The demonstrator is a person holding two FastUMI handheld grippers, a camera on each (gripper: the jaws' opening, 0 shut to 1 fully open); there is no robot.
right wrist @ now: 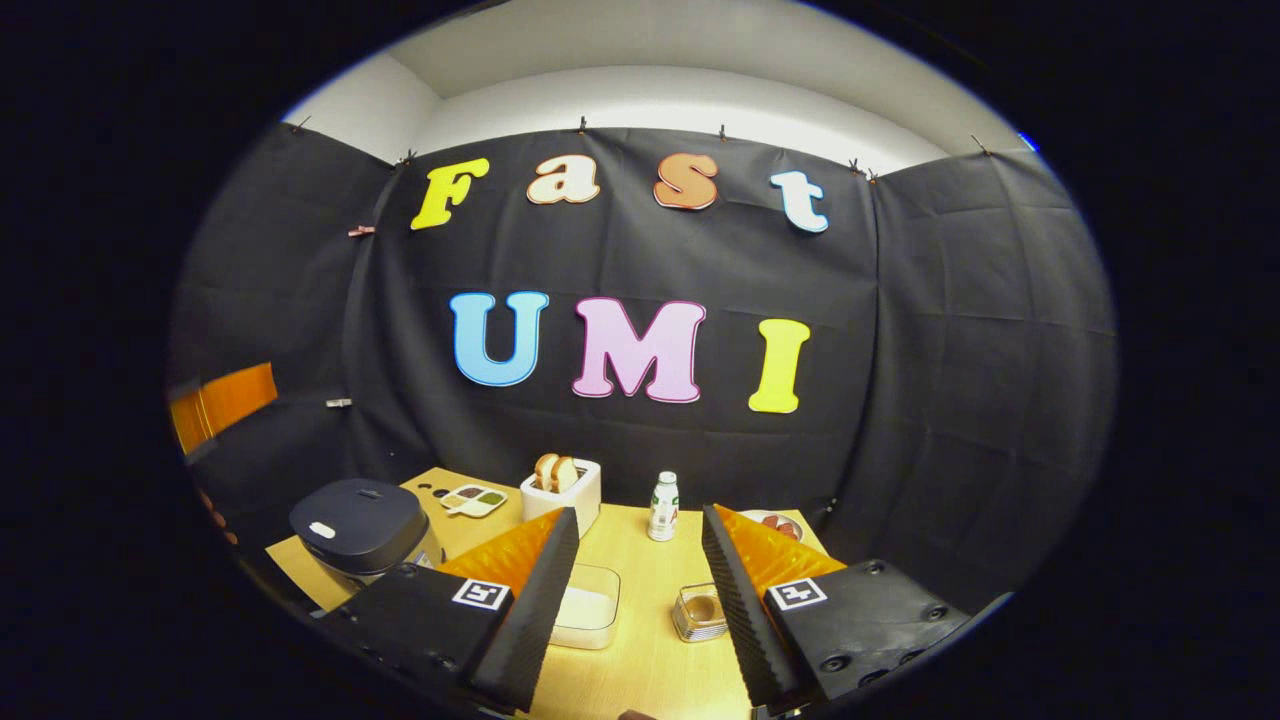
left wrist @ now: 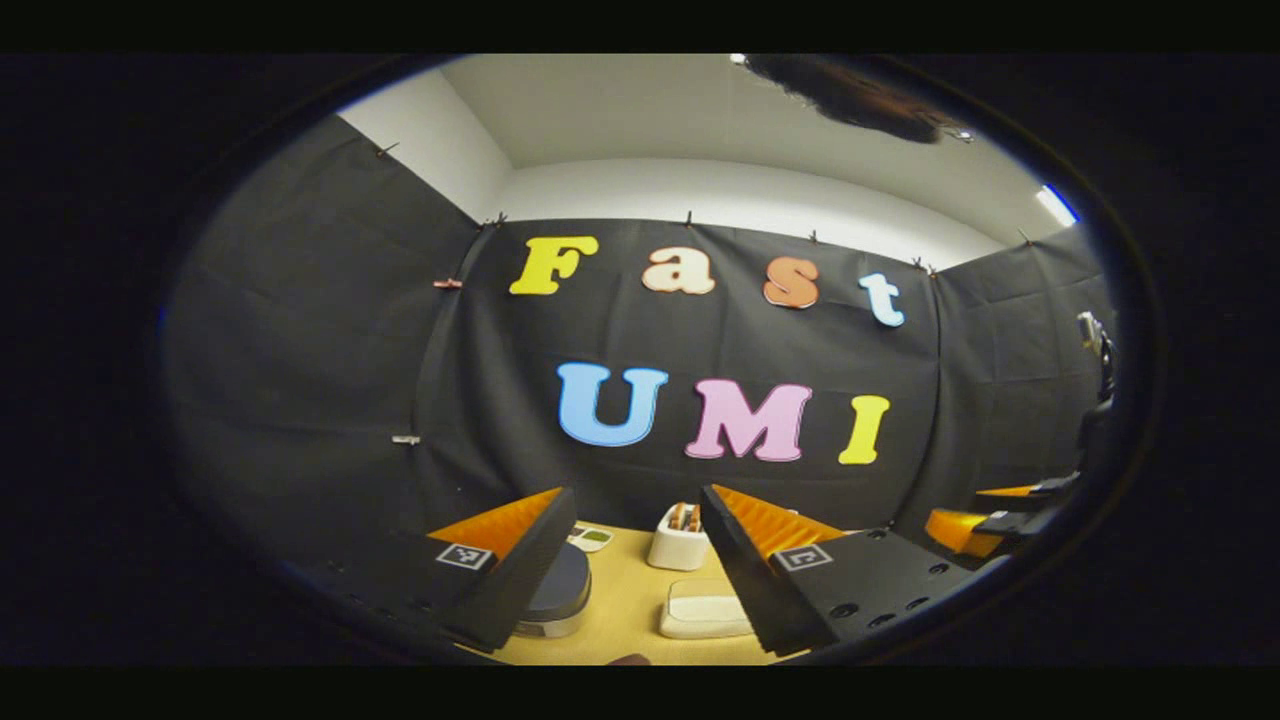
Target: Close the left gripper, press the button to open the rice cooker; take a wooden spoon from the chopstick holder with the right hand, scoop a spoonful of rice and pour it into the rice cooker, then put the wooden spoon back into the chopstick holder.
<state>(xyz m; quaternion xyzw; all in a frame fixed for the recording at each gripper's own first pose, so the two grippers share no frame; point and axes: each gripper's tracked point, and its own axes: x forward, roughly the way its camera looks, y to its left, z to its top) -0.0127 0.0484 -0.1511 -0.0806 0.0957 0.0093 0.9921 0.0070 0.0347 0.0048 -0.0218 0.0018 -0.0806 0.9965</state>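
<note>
rice cooker (right wrist: pixel 362 525) lid down | left of right gripper (right wrist: pixel 640 600) | jaws apart

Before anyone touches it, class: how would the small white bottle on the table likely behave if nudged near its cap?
The bottle stands upright, tall and narrow on a small base, so a push near the cap would probably tip it rather than slide it. It looks like light plastic, likely easy to shift. If it falls, its round body may roll across the smooth wooden table.

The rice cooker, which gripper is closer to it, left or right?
Left, I think. The rice cooker sits just beyond the left gripper, partly hidden by one finger. From the right gripper, the cooker lies farther off to the side. Both hang open above the table.
</note>
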